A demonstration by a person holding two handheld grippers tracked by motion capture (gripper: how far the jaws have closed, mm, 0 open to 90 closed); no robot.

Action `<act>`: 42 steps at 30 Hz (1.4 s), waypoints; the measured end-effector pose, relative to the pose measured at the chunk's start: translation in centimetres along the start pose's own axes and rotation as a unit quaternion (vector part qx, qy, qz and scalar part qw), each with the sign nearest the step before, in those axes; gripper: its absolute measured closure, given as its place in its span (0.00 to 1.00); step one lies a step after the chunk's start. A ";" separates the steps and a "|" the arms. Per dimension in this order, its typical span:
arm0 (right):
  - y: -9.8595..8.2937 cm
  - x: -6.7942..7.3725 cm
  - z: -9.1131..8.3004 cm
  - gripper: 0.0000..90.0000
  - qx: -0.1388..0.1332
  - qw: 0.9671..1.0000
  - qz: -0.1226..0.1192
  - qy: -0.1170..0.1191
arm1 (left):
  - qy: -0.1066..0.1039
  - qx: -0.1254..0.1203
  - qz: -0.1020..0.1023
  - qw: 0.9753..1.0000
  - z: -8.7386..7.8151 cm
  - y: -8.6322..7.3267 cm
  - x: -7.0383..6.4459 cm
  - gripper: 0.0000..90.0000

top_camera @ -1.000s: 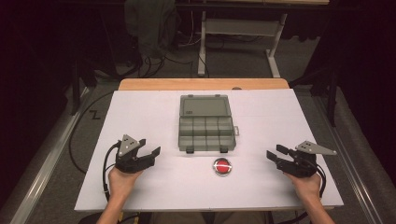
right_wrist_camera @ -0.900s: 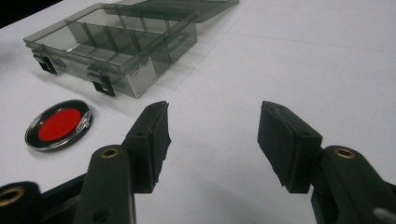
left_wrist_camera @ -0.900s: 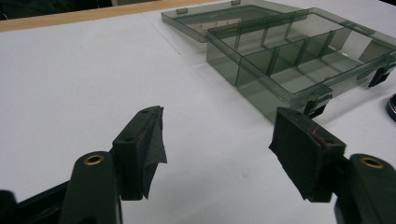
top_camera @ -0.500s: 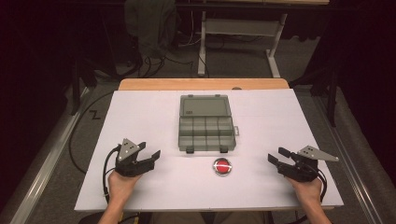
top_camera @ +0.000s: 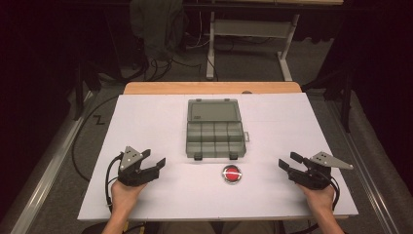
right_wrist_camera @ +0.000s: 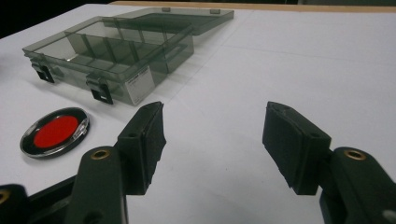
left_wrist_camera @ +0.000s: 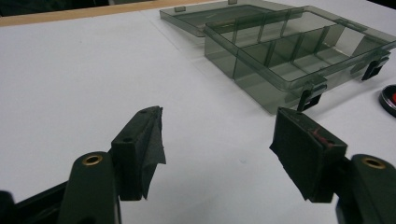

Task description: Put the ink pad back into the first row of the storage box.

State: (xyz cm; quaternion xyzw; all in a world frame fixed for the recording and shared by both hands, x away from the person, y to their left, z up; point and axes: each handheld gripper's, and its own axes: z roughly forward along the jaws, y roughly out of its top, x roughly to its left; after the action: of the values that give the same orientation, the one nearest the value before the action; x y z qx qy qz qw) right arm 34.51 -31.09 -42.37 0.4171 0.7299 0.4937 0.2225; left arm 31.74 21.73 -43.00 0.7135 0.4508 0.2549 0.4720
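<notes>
High view: the white surface (top_camera: 146,126) fills the middle of the frame, with a strip of wood along its upper edge. At its centre lies the box (top_camera: 214,129), a smoky clear organizer with its lid swung flat toward the top of the frame and its divided tray toward the bottom; two black latches sit on the tray's lower edge. I see nothing in the compartments.

The left gripper (top_camera: 153,165) sits in the lower left of the frame, held in a hand (top_camera: 124,195) that comes in from the bottom edge. Its jaws are wide apart, hold nothing and point toward the lower middle. The right gripper (top_camera: 287,163) sits in the lower right, in the other hand (top_camera: 319,197), jaws likewise spread wide and empty, pointing toward the centre. Both are well apart from the box.

The disc (top_camera: 232,174), red with a shiny rim, lies just below the box in the lower middle of the frame, between the two grippers and touching neither.

In the left gripper view, the box is in the upper right, beyond the open jaws, and the disc is cut by the right edge. In the right gripper view, the box is in the upper left and the disc at middle left, beside the left jaw.
</notes>
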 end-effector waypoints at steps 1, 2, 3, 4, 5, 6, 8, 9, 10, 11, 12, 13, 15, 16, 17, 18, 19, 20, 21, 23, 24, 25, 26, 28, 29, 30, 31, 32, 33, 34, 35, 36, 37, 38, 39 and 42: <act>0.1 0.1 0.0 0.45 0.001 1.000 -0.002 -0.002 | 0.000 -0.001 -0.001 1.000 0.0 0.0 0.0 0.38; 0.2 0.2 0.0 0.46 0.002 1.000 -0.005 -0.002 | -0.001 -0.001 -0.001 1.000 0.0 0.0 0.0 0.38; 0.3 0.4 0.0 0.46 0.003 1.000 -0.007 -0.002 | 0.000 -0.001 0.000 1.000 0.0 0.0 0.0 0.38; 0.4 0.5 0.0 0.47 0.005 1.000 -0.010 -0.001 | 0.001 0.000 0.001 1.000 0.0 0.0 -0.1 0.38; 0.5 0.6 0.1 0.47 0.007 1.000 -0.012 0.000 | 0.001 0.000 0.001 1.000 0.0 0.0 -0.1 0.38; 0.6 0.7 0.2 0.47 0.011 1.000 -0.012 0.001 | 0.001 0.000 0.001 1.000 0.0 0.0 0.0 0.38; 0.8 0.8 0.4 0.48 0.015 1.000 -0.011 0.002 | 0.000 0.000 -0.002 1.000 0.0 0.0 0.0 0.37; 0.9 0.9 0.5 0.48 0.017 1.000 -0.008 0.002 | -0.001 -0.001 -0.002 1.000 0.0 0.0 0.0 0.37; 0.9 1.0 0.6 0.48 0.022 1.000 -0.003 0.003 | -0.001 -0.001 -0.002 1.000 0.0 0.0 0.0 0.37; 1.0 1.1 0.7 0.48 0.027 1.000 0.001 0.004 | -0.001 -0.002 -0.003 1.000 0.0 0.0 0.0 0.37; 1.0 1.2 0.8 0.48 0.030 1.000 0.004 0.006 | -0.001 -0.004 -0.004 1.000 0.0 0.1 0.0 0.37; 1.1 1.3 0.9 0.48 0.033 0.999 0.004 0.009 | -0.001 -0.005 -0.004 1.000 0.0 0.1 0.0 0.37; 1.3 1.7 1.1 0.48 0.038 0.999 -0.004 0.013 | -0.001 -0.006 -0.003 1.000 0.0 0.1 -0.1 0.37; 1.4 1.9 1.2 0.48 0.042 0.999 -0.009 0.015 | -0.001 -0.006 -0.002 1.000 0.0 0.1 -0.1 0.37; 1.5 2.1 1.2 0.47 0.046 0.999 -0.015 0.018 | -0.001 -0.005 -0.001 1.000 0.1 0.2 -0.1 0.37; 1.5 2.3 1.3 0.47 0.051 0.998 -0.016 0.021 | -0.001 -0.005 0.000 1.000 0.1 0.2 -0.1 0.37; 1.6 2.5 1.4 0.47 0.055 0.998 -0.020 0.023 | -0.002 -0.005 0.001 1.000 0.2 0.2 -0.1 0.37; 1.7 2.6 1.4 0.47 0.059 0.998 -0.024 0.024 | -0.002 -0.006 0.002 1.000 0.2 0.3 -0.2 0.37; 1.7 2.8 1.5 0.47 0.063 0.997 -0.027 0.026 | -0.004 -0.005 0.004 1.000 0.2 0.3 -0.3 0.37; 1.9 3.1 1.5 0.47 0.069 0.997 -0.030 0.028 | -0.003 -0.003 0.008 1.000 0.2 0.3 -0.3 0.37; 1.9 3.2 1.5 0.47 0.073 0.996 -0.030 0.030 | -0.003 -0.004 0.009 1.000 0.2 0.3 -0.4 0.37; 2.0 3.3 1.5 0.47 0.076 0.996 -0.030 0.032 | -0.004 -0.005 0.008 1.000 0.2 0.3 -0.4 0.37; 2.2 3.4 1.6 0.47 0.081 0.996 -0.032 0.034 | -0.004 -0.005 0.008 1.000 0.2 0.3 -0.4 0.37; 2.3 3.6 1.7 0.47 0.087 0.995 -0.033 0.037 | -0.003 -0.004 0.008 1.000 0.2 0.3 -0.4 0.37; 2.4 3.7 1.8 0.47 0.090 0.995 -0.035 0.039 | -0.003 -0.004 0.009 1.000 0.2 0.3 -0.4 0.37; 2.5 3.8 1.8 0.47 0.094 0.994 -0.036 0.041 | -0.003 -0.004 0.009 1.000 0.2 0.3 -0.4 0.37; 2.5 3.9 1.9 0.47 0.097 0.994 -0.038 0.042 | -0.004 -0.004 0.008 1.000 0.3 0.3 -0.4 0.37; 2.6 4.1 2.0 0.47 0.100 0.993 -0.041 0.044 | -0.004 -0.004 0.007 1.000 0.3 0.3 -0.4 0.37; 2.6 4.2 2.1 0.47 0.104 0.993 -0.045 0.046 | -0.005 -0.004 0.008 1.000 0.3 0.3 -0.4 0.37; 2.7 4.4 2.2 0.47 0.108 0.992 -0.045 0.048 | -0.006 -0.004 0.010 1.000 0.3 0.3 -0.4 0.37; 2.7 4.6 2.4 0.47 0.114 0.991 -0.047 0.051 | -0.005 -0.004 0.011 1.000 0.3 0.3 -0.4 0.37; 2.8 4.7 2.5 0.47 0.121 0.990 -0.047 0.053 | -0.005 -0.003 0.010 1.000 0.3 0.3 -0.4 0.37; 2.9 4.9 2.7 0.48 0.127 0.989 -0.050 0.056 | -0.005 -0.004 0.009 1.000 0.3 0.3 -0.4 0.37; 2.9 5.1 2.9 0.48 0.132 0.988 -0.052 0.058 | -0.005 -0.004 0.009 1.000 0.3 0.3 -0.4 0.37; 3.0 5.3 3.1 0.48 0.137 0.987 -0.054 0.060 | -0.005 -0.004 0.009 1.000 0.3 0.3 -0.4 0.37; 3.3 5.9 3.6 0.48 0.150 0.984 -0.063 0.066 | -0.006 -0.004 0.011 1.000 0.3 0.3 -0.5 0.37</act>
State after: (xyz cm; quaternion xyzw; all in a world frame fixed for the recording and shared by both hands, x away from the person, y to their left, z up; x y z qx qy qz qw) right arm 35.13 -23.72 -40.38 0.3655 0.8337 0.3901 0.1388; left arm 31.87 21.16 -42.80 0.7179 0.4394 0.2579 0.4745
